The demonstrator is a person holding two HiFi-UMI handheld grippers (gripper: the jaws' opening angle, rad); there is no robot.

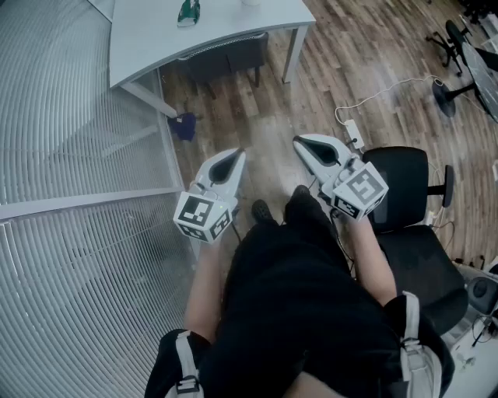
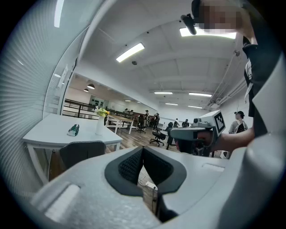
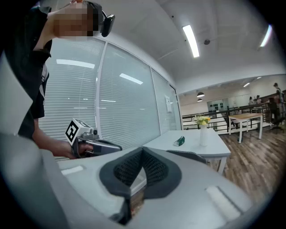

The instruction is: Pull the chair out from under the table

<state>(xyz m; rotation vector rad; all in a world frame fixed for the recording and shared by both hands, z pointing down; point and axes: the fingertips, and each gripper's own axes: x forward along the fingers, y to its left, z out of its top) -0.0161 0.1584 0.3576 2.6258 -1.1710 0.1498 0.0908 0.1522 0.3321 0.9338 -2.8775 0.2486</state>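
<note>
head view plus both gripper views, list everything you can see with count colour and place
table: 1, white, top of the head view, beside the blinds
chair: 1, dark grey, tucked under the table
green object: 1, green, on the table top
vase: 1, white with yellow flowers, on the table
blue object: 1, blue, on the floor by a table leg
office chair: 1, black, at the person's right
power strip: 1, white, on the floor ahead of the office chair
left gripper: 1, white and dark grey, shut, empty
right gripper: 1, white and dark grey, shut, empty
legs: 2, black trousers, bottom centre
</note>
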